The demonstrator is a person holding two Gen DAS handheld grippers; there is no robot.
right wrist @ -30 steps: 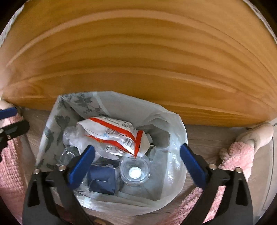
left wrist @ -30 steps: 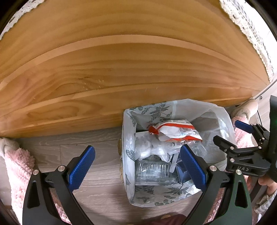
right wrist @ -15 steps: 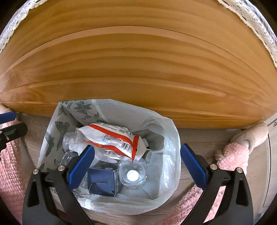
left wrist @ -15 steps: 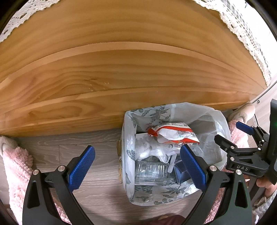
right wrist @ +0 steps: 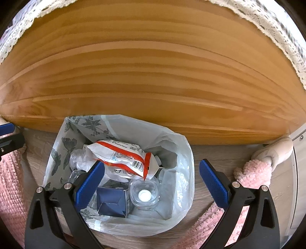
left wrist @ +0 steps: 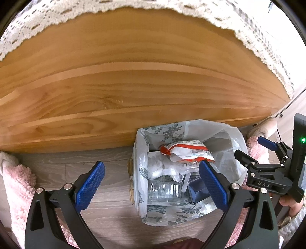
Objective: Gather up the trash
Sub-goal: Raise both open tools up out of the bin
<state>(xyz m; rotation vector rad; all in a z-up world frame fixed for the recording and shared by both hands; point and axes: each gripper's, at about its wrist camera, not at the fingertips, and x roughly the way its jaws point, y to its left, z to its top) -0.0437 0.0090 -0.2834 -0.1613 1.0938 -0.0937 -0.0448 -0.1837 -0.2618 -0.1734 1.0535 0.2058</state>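
Observation:
A bin lined with a white leaf-patterned bag (left wrist: 142,172) (right wrist: 177,172) stands on the floor against a wooden panel. Inside lie a red-and-white snack wrapper (left wrist: 188,152) (right wrist: 122,156), a clear plastic bottle (left wrist: 165,191) (right wrist: 144,193), a dark blue carton (right wrist: 111,198) (left wrist: 197,190) and crumpled plastic. My left gripper (left wrist: 151,188) hangs open above the bin's left edge, holding nothing. My right gripper (right wrist: 152,185) is open over the bin with nothing between its pads; the left wrist view shows it (left wrist: 256,153) at the bin's right side.
The wooden panel (left wrist: 133,86) (right wrist: 153,76) rises behind the bin, topped by white lace cloth (left wrist: 133,7) (right wrist: 277,28). Pink fluffy slippers (left wrist: 17,183) (right wrist: 254,172) lie on the grey wood floor (left wrist: 107,191) either side. A person's fingers (left wrist: 288,201) hold the right gripper.
Both cameras have risen and pulled back from the bin, so the lace edge above the panel has come into view. The bin's contents have not moved. Both grippers stay open.

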